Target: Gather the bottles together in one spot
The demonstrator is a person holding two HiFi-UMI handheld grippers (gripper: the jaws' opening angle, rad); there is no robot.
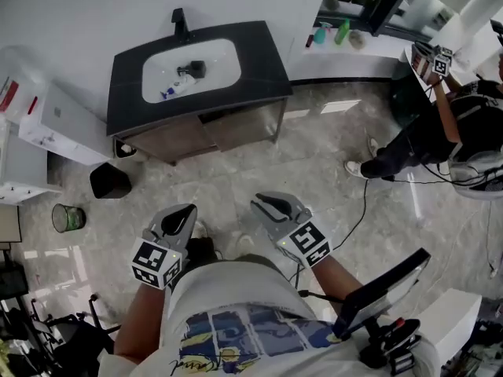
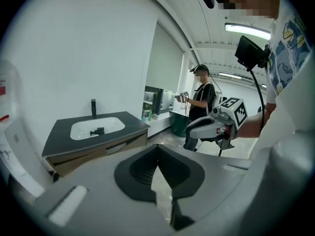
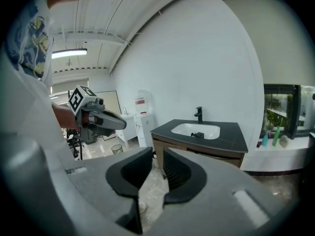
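Observation:
Two small bottles, one blue (image 1: 321, 34) and one green (image 1: 343, 31), stand on the white window ledge at the far right; the right gripper view shows the blue bottle (image 3: 265, 138) and the green bottle (image 3: 276, 135) beyond the vanity. A small white and blue item (image 1: 171, 92) lies in the white basin of the dark vanity (image 1: 251, 69). My left gripper (image 1: 187, 209) (image 2: 157, 149) hangs over the floor, shut with its tips touching and nothing held. My right gripper (image 1: 263, 199) (image 3: 157, 154) is beside it, open by a narrow gap and empty. Both are far from the bottles.
Another person (image 1: 440, 132) with grippers stands at the right by the ledge, and a cable (image 1: 357, 218) trails on the marble floor. A black bin (image 1: 110, 181) and a green-lined basket (image 1: 68, 217) sit left of the vanity, by white units (image 1: 47, 124).

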